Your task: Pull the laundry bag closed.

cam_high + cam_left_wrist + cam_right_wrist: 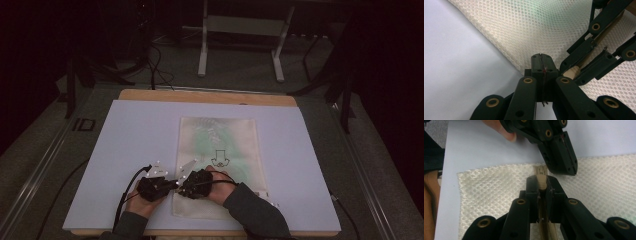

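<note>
A flat mesh bag [220, 160] lies on the white sheet [140, 145] that covers the worktop [205, 96]. Something pale green shows through the netting in the upper half of the bag, but what it is I cannot tell. A small black printed mark sits near the middle of the bag.

Both grippers meet at the bag's lower left corner, at about 7 o'clock from its centre. The right gripper [541, 182] has its jaws clenched on the beige zipper pull [541, 181] at the edge of the mesh; the pull sits right between the two black tips. The left gripper [541, 63] is just beside it, at 11 o'clock from the pull in the right gripper view. Its jaws are pressed fully together at the edge of the mesh; whether they pinch the net there I cannot tell.
</note>
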Action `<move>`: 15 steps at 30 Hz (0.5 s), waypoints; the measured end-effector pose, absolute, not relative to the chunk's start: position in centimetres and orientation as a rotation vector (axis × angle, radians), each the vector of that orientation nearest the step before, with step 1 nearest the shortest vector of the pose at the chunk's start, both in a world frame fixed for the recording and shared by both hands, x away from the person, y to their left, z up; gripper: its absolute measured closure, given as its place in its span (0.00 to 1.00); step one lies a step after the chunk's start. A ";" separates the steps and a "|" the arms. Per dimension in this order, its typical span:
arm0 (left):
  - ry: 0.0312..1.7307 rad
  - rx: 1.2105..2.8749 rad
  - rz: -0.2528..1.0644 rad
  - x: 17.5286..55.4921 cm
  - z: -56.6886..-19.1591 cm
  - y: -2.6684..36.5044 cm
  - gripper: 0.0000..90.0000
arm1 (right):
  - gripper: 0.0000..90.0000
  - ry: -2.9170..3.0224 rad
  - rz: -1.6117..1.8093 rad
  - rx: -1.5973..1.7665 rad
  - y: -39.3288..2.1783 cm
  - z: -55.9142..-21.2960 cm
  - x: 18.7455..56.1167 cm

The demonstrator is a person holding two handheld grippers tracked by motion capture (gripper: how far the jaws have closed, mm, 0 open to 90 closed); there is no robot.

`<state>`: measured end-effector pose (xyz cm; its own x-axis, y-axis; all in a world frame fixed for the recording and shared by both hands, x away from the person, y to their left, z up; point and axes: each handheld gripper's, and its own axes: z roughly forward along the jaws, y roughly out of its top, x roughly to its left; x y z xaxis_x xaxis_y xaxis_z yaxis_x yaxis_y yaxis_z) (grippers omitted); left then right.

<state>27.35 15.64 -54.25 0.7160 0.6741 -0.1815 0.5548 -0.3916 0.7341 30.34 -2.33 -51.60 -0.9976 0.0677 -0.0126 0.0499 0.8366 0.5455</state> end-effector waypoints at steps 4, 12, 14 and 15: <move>0.934 2.092 0.180 27.4 -54.3 15.6 1.00 | 0.92 2.974 0.891 0.104 -2.6 -51.7 30.3; 0.937 2.091 0.172 27.4 -54.3 15.7 1.00 | 0.92 2.981 0.891 0.122 -3.1 -51.6 30.4; 0.936 2.088 0.172 27.4 -54.3 15.7 1.00 | 0.92 2.985 0.891 0.137 -3.8 -51.6 30.5; 0.934 2.089 0.176 27.4 -54.3 15.7 1.00 | 0.92 2.987 0.890 0.142 -4.0 -51.6 30.5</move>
<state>27.40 15.69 -54.28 0.7148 0.6733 -0.1890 0.5585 -0.3871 0.7336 30.54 -4.00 -51.58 -0.9956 0.0932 0.0051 0.0808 0.8331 0.5472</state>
